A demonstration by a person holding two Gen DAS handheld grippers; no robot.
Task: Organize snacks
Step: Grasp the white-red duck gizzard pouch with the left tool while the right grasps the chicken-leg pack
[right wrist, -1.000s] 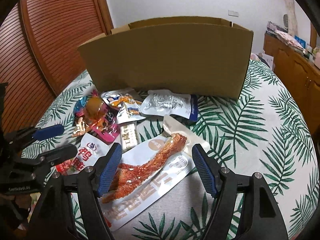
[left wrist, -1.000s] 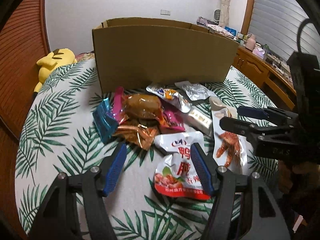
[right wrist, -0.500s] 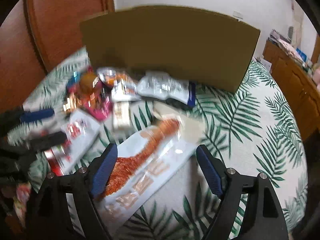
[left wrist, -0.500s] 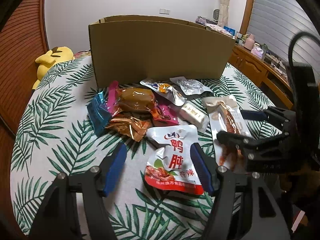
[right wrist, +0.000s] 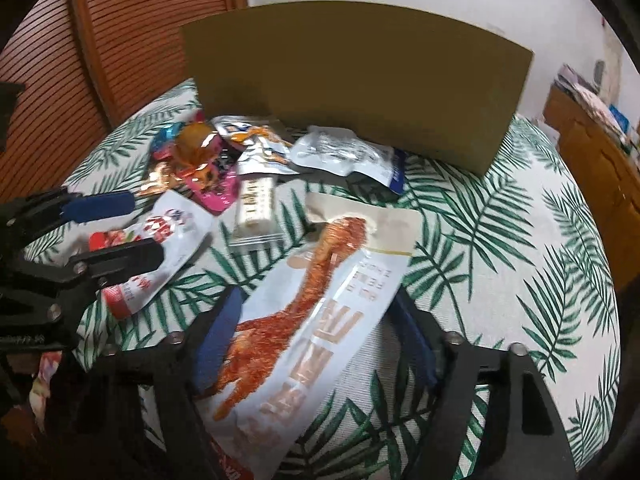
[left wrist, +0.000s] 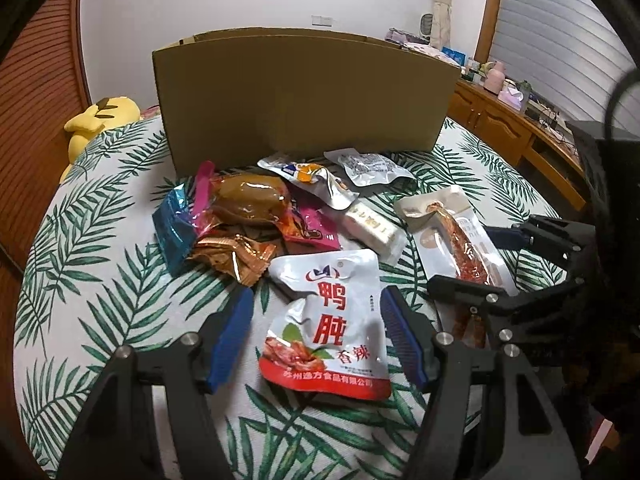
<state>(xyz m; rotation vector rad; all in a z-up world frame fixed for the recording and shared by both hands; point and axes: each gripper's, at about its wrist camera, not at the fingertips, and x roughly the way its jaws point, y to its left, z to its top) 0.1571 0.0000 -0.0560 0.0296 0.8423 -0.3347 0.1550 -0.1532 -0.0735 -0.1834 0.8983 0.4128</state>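
Your left gripper (left wrist: 316,332) stands spread wide, its blue pads either side of the white-and-red foil pouch with red Chinese characters (left wrist: 332,320), not yet touching it. Your right gripper (right wrist: 312,344) is likewise spread, straddling the long white pack showing a red-orange spiced meat strip (right wrist: 320,308).

Change noted: over the last second both grippers have come down and forward, so each pack now sits between the pads rather than ahead of them. My judgement: both grasps are set up, and closing is the step in hand.

The other snacks lie heaped on the palm-leaf patterned tablecloth (left wrist: 100,280), in front of the tall brown cardboard box (left wrist: 304,96), which is presumably their destination.

The left view alone shows the yellow plush toy (left wrist: 100,120) and the box's open top edge. The right view alone shows the blue edge of the white foil sachet (right wrist: 344,154) by the box; it is motion-blurred.
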